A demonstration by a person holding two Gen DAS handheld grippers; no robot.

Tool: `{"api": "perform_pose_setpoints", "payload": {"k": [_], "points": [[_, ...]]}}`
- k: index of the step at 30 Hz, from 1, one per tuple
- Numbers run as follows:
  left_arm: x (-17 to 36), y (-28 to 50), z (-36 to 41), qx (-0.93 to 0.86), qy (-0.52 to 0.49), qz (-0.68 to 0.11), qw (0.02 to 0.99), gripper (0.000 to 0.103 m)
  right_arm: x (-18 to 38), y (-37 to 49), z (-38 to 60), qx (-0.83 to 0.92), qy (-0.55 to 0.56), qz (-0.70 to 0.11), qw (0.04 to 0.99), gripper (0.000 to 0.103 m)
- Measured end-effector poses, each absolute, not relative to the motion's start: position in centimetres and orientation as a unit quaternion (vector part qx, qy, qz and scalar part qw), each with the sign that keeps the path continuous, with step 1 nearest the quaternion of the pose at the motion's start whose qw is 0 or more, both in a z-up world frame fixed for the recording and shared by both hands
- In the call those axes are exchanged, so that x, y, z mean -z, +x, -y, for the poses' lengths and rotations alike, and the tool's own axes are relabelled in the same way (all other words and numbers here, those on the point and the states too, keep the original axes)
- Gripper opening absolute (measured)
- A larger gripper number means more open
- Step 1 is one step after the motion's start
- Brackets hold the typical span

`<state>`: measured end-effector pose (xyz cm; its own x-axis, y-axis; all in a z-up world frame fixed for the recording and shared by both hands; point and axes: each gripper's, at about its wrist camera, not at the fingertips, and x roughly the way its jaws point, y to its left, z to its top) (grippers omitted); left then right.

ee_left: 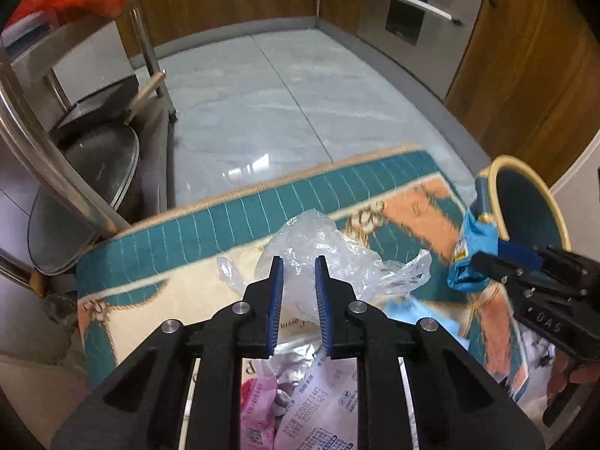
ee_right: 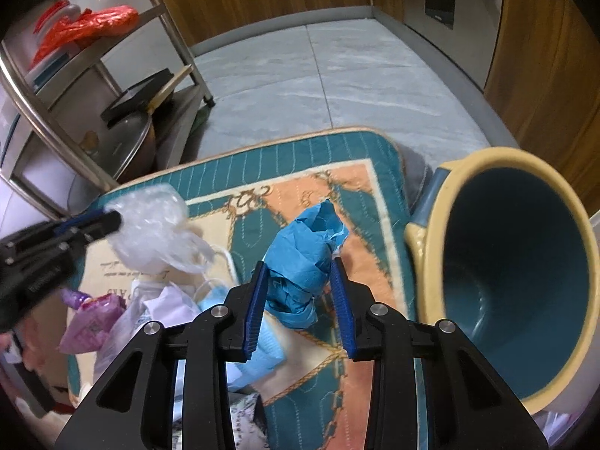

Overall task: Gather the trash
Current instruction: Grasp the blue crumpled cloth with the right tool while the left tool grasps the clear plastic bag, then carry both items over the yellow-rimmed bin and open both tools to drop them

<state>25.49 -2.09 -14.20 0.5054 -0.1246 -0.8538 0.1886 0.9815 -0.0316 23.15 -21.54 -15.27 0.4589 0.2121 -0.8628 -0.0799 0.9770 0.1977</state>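
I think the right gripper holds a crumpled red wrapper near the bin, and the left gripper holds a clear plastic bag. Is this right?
Not quite: the wrapper in the right gripper is blue, not red, as the right wrist view shows. The rest holds: it is near the bin, and the left gripper holds the clear plastic bag.

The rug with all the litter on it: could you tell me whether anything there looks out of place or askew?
Yes. The yellow-rimmed blue bin is tipped, its mouth facing the rug rather than upright. Wrappers and paper lie scattered on the rug. The rug's far corner also looks slightly rumpled.
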Motion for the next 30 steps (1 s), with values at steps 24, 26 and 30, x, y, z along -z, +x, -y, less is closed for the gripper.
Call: {"api": "perform_pose_setpoints", "payload": {"k": [24,26,30], "points": [[7.1,24.3,10.8,0.181,0.050,-0.391,0.901,0.017,4.0,19.7,32.8,0.001,0.095,-0.417,0.904,0.036],[6.9,23.9,12.1,0.194,0.058,-0.386,0.900,0.017,3.5,18.8,34.2,0.020,0.086,-0.410,0.908,0.036],[6.6,23.2,14.7,0.218,0.070,-0.375,0.898,0.017,4.3,17.4,36.8,0.052,0.115,-0.406,0.905,0.036]]}}
